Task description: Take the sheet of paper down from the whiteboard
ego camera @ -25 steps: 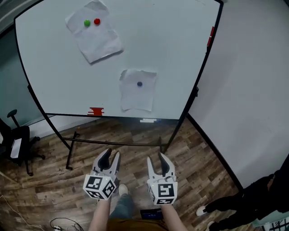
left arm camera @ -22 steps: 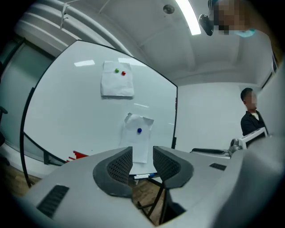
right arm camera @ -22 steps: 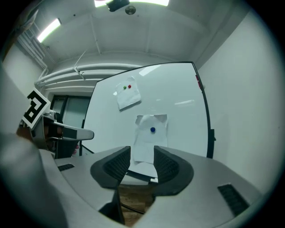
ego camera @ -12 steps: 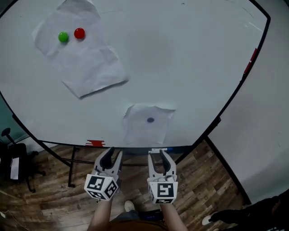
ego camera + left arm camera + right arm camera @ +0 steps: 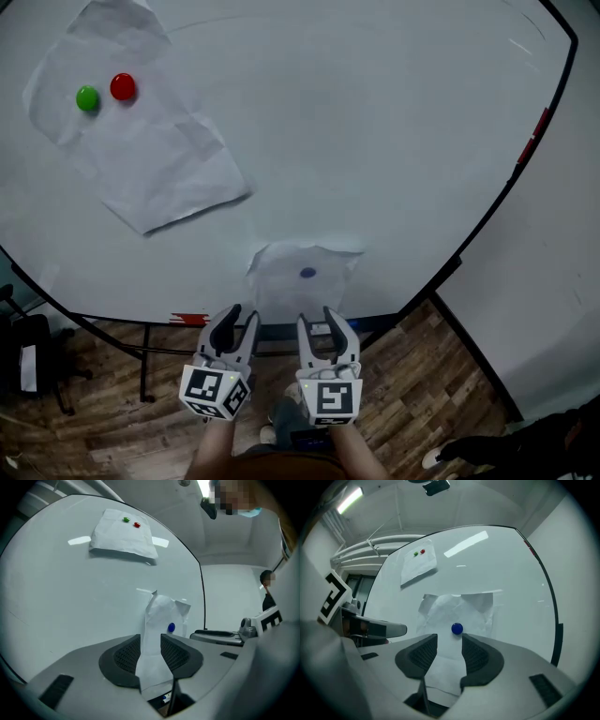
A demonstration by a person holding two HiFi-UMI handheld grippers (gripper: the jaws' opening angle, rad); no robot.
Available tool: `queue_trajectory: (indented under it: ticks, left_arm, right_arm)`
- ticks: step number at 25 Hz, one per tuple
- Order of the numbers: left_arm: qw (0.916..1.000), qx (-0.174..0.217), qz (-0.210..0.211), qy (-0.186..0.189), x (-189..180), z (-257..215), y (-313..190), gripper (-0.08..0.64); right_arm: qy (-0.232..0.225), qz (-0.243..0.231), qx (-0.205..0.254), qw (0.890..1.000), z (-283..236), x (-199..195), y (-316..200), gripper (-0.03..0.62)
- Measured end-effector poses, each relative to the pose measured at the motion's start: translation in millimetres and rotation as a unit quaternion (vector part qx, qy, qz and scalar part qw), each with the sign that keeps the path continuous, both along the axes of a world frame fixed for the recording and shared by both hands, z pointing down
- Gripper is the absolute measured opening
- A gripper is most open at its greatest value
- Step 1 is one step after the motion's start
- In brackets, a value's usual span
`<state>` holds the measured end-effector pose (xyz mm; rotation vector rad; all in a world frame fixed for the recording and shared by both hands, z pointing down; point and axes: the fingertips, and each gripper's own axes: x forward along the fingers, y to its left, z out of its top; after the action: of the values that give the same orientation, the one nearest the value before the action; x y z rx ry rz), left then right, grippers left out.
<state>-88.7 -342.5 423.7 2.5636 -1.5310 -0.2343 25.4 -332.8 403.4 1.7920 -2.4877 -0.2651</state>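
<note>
White whiteboard [image 5: 375, 141] is standing upright and filling the view. An upper sheet [image 5: 150, 169] is hanging tilted near its top left corner. The lower sheet [image 5: 300, 286], the likely target, is hanging just above the board's lower rim with its bottom edge free for gripping. The left gripper [image 5: 241, 317] and right gripper [image 5: 317, 319] are hovering side by side at that edge, jaws spread, grasping nothing. A blue magnet [image 5: 307, 273] is pinning the lower sheet and will likely resist a pull. A green magnet [image 5: 87, 97] and a red magnet [image 5: 122, 86] are pinning the upper sheet.
</note>
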Motion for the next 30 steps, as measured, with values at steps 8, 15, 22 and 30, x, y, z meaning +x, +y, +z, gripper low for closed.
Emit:
queue_trajectory:
  ticks: [8,15,22,30]
  left_arm:
    - [0.9999,0.002,0.013,-0.001,8.1,-0.3,-29.1,0.147]
    - [0.9989,0.015,0.015,-0.043,13.1,-3.0,-39.9,0.146]
    - [0.9982,0.021,0.018,-0.052,7.0,-9.5,-47.6,0.131]
    - [0.998,0.025,0.03,-0.049,13.1,-12.6,-51.6,0.096]
  right_arm:
    - [0.022,0.001,0.002,1.0,-2.3,-1.5,-32.0,0.163]
    - [0.018,0.006,0.004,1.0,-4.3,-5.3,-50.7,0.167]
    - [0.032,0.016,0.01,0.999,-8.8,-8.0,-67.9,0.167]
    - [0.054,0.037,0.014,0.998,-8.4,-8.3,-74.2,0.12]
